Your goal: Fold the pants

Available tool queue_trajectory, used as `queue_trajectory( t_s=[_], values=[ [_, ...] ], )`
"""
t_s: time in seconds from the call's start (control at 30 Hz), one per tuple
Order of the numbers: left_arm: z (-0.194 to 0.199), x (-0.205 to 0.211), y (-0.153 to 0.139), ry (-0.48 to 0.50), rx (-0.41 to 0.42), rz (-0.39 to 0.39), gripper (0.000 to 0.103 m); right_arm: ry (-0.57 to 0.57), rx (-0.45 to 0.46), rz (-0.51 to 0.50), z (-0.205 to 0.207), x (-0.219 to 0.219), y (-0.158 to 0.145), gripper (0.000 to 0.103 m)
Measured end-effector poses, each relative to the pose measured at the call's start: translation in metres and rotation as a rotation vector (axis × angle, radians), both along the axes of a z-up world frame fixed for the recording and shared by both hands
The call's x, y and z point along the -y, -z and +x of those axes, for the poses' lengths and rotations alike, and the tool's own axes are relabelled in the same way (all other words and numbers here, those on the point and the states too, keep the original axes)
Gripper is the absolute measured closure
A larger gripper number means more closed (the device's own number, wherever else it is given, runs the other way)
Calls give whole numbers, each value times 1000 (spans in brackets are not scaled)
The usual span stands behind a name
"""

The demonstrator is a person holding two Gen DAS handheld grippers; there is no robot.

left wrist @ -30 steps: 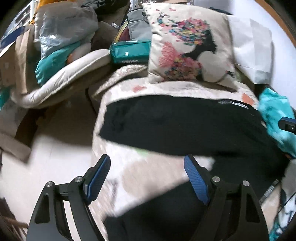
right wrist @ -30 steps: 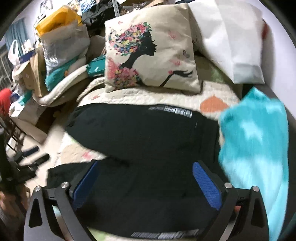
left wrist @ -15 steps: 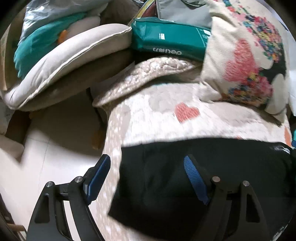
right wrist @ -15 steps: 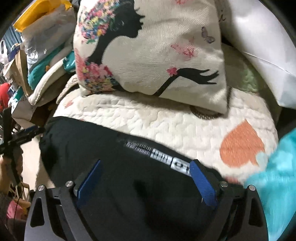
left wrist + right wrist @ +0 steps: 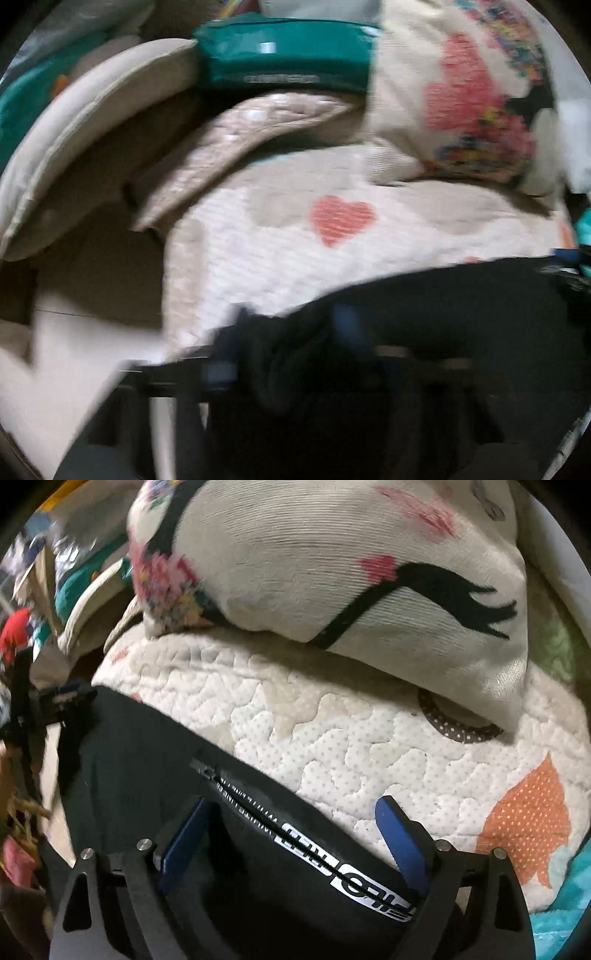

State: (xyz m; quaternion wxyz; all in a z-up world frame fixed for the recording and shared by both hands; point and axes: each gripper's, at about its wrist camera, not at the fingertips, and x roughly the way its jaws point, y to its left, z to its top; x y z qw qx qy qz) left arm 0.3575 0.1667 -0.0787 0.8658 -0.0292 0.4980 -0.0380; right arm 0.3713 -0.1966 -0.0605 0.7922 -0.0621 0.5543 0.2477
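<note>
Left wrist view: the frame is badly smeared. The black pants (image 5: 424, 295) lie across the near edge of a cream quilt (image 5: 295, 258) with a pink heart, and a bunched fold of the cloth sits between the blue pads of the left claw (image 5: 288, 332). The pads look closer together than wide, with cloth heaped between them, but through the blur I cannot tell whether they actually pinch it. A teal pouch (image 5: 284, 59) and a flowered cushion (image 5: 461, 103) sit beyond.

Right wrist view: sharper here. The pants (image 5: 147, 760) spread flat on the quilt (image 5: 332, 738), their far edge running diagonally, with a white printed stripe (image 5: 332, 853) along the seam. The right claw (image 5: 295, 834) stands wide, one blue pad on either side of that stripe, nothing gripped. The left claw (image 5: 62, 698) shows at the cloth's far left end.

The fabric reads as soft, light knit: limp, prone to sag and bunch, not slippery. It likely wants a pinch right at the edge or seam, both ends lifted together.
</note>
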Motion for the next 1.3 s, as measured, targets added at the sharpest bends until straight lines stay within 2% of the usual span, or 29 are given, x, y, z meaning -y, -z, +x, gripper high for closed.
queue_trajectory(
  t_s=[0.03, 0.07, 0.1, 0.13, 0.17, 0.23, 0.4, 0.57, 0.73, 0.87, 1.1, 1.3],
  values=[
    [-3, 7, -4, 19, 7, 23, 87, -4, 2, 1, -1, 0, -1, 29],
    [-6, 13, -5, 34, 13, 50, 89, -7, -3, 16, -2, 0, -3, 53],
    [-8, 19, -7, 50, 22, 66, 89, -8, -21, 35, -4, 2, -5, 66],
    [-12, 22, -11, 53, 33, 70, 89, -8, -27, 40, -4, 3, -6, 69],
    [-14, 26, -16, 48, 43, 73, 89, -11, -31, 48, -7, 4, -8, 79],
    [-21, 26, -28, 29, 68, 67, 89, -6, -38, 71, -11, 7, -14, 87],
    [-48, 21, -56, 12, 117, 63, 89, 19, 10, 73, -31, 6, -40, 90],
    [-81, 20, -84, 3, 159, 100, 89, 45, 47, 76, -58, 5, -70, 91],
    [-121, 30, -102, 11, 197, 124, 89, 46, 69, 61, -91, 2, -94, 93],
    [-157, 37, -112, 10, 226, 115, 89, 47, 75, 50, -121, 6, -107, 94],
    [-226, 48, -118, -23, 267, 106, 89, 58, 69, 39, -173, 15, -112, 94],
    [-288, 64, -93, -39, 246, 142, 89, 34, 34, -8, -224, 22, -95, 95]
  ],
)
